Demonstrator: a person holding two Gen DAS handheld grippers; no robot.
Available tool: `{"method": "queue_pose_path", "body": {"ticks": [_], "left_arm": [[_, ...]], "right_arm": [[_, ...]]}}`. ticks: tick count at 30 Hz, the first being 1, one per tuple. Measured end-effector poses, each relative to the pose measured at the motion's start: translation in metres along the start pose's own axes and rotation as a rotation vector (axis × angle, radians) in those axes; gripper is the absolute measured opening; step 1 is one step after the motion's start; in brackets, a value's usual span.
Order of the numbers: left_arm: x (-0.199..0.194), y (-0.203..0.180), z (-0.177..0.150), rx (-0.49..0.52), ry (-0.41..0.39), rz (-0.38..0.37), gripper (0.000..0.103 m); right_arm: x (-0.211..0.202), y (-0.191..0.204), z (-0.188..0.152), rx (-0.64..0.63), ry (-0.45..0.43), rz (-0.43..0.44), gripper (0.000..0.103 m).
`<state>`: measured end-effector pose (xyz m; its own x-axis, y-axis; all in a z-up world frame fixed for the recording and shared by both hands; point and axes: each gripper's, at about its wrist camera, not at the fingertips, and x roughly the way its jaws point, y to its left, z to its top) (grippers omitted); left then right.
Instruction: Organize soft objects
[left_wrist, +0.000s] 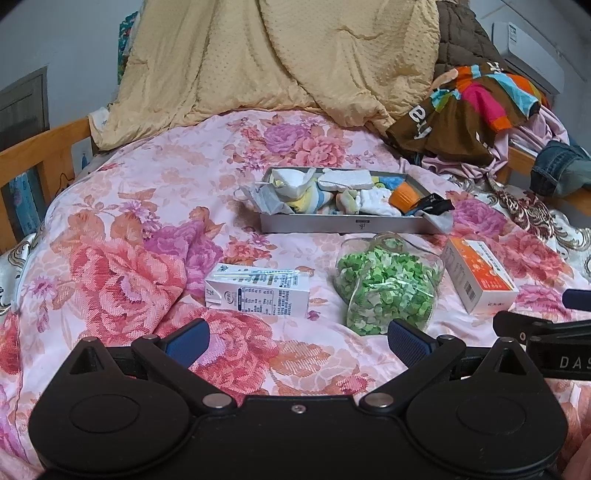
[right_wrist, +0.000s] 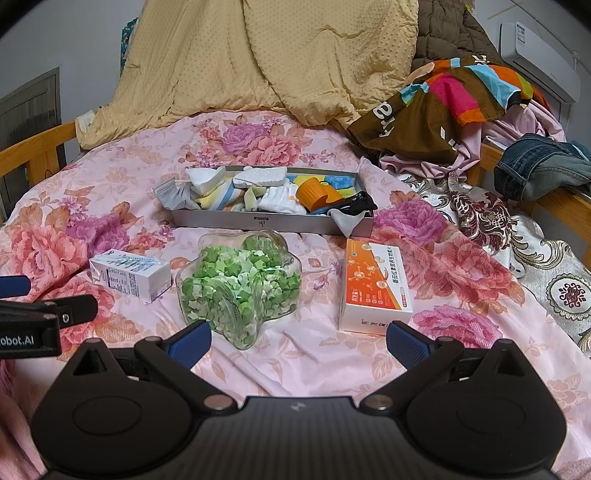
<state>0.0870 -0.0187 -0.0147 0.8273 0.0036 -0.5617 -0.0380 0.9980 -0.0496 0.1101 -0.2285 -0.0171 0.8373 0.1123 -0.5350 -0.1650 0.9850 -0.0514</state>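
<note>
A grey tray (left_wrist: 343, 224) (right_wrist: 273, 222) sits mid-bed, filled with soft items: socks, white foam pieces (left_wrist: 345, 180) (right_wrist: 264, 173), a face mask, an orange cup (left_wrist: 404, 195) (right_wrist: 317, 194). A grey sock hangs over its left end, a black and grey one (right_wrist: 351, 212) over its right. My left gripper (left_wrist: 299, 341) is open over the bedspread, short of the milk carton (left_wrist: 258, 295) (right_wrist: 129, 275). My right gripper (right_wrist: 299, 341) is open too, between the glass star bowl of green paper stars (left_wrist: 386, 286) (right_wrist: 240, 286) and the orange-white box (left_wrist: 480, 275) (right_wrist: 376, 286). Neither holds anything.
Floral pink bedspread (left_wrist: 122, 236) (right_wrist: 443, 258) covers the bed. A yellow quilt (left_wrist: 277, 59) (right_wrist: 258, 55) is heaped at the back. Colourful clothes (left_wrist: 472, 107) (right_wrist: 443, 107) and jeans (left_wrist: 561, 166) (right_wrist: 539, 170) pile at right. Wooden rails (left_wrist: 44, 151) line both sides.
</note>
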Motion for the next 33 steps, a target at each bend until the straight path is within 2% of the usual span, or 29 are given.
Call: {"method": "queue_pose_path", "body": {"ticks": [7, 33], "left_arm": [[0.0012, 0.0032, 0.0011, -0.02, 0.016, 0.046, 0.102], [0.0032, 0.0036, 0.0012, -0.038, 0.052, 0.009, 0.102]], "right_arm": [[0.0003, 0.0, 0.0005, -0.001, 0.001, 0.0, 0.103], [0.0008, 0.0008, 0.0005, -0.002, 0.006, -0.002, 0.103]]}}
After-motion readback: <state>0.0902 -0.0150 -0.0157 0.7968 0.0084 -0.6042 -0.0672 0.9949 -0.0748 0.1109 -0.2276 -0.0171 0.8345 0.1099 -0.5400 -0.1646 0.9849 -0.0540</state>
